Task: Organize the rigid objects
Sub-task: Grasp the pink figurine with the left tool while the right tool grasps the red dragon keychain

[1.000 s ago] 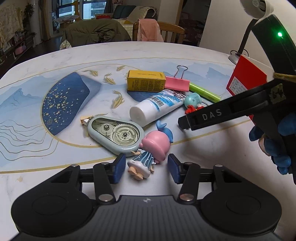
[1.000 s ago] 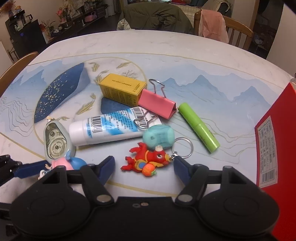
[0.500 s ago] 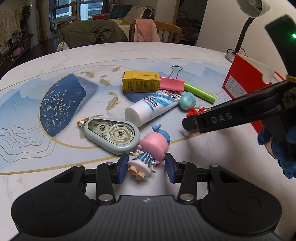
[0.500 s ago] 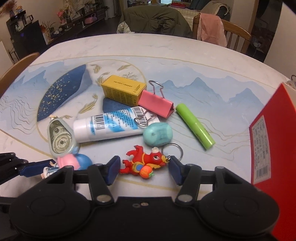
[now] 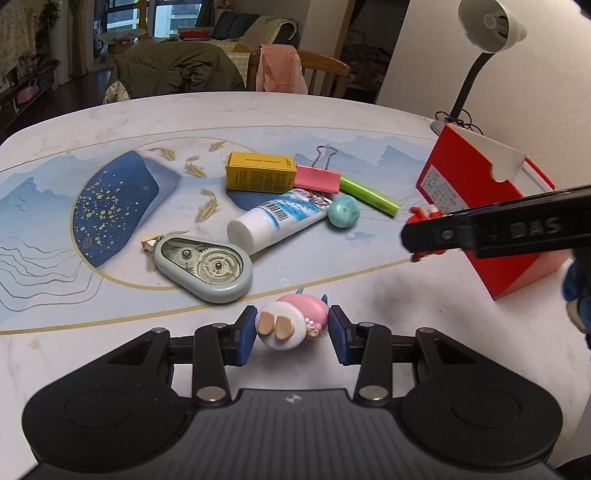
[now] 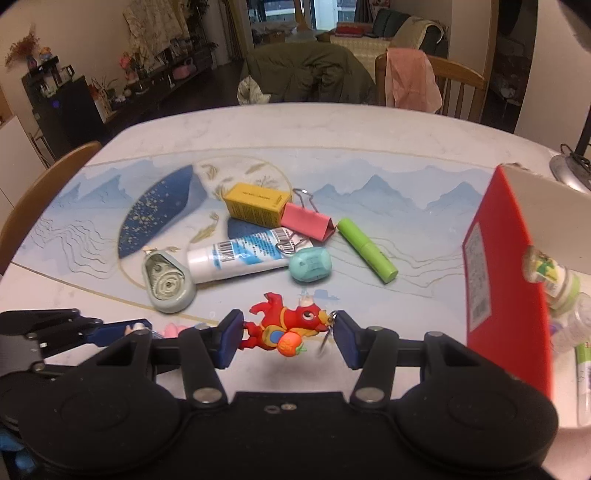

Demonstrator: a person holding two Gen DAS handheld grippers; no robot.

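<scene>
My left gripper [image 5: 291, 334] is shut on a pink-haired doll figure [image 5: 291, 323] and holds it above the table, feet toward the camera. My right gripper [image 6: 284, 338] is shut on a red dragon keychain [image 6: 286, 325], lifted off the table; it also shows in the left wrist view [image 5: 424, 214]. On the table lie a correction tape dispenser [image 5: 205, 266], a white tube [image 5: 277, 221], a teal round charm [image 5: 343, 212], a yellow box [image 5: 260, 177], a pink binder clip [image 5: 317, 177] and a green marker [image 5: 369, 195].
A red box [image 5: 480, 206] with an open top stands at the right; in the right wrist view it [image 6: 506, 273] holds bottles [image 6: 557, 288]. A desk lamp [image 5: 484, 33] stands behind it. Chairs stand around the table's far edge.
Both grippers have closed on their figures and lifted them off the table. The doll has turned feet toward the camera. Both grippers have pulled back and up.
</scene>
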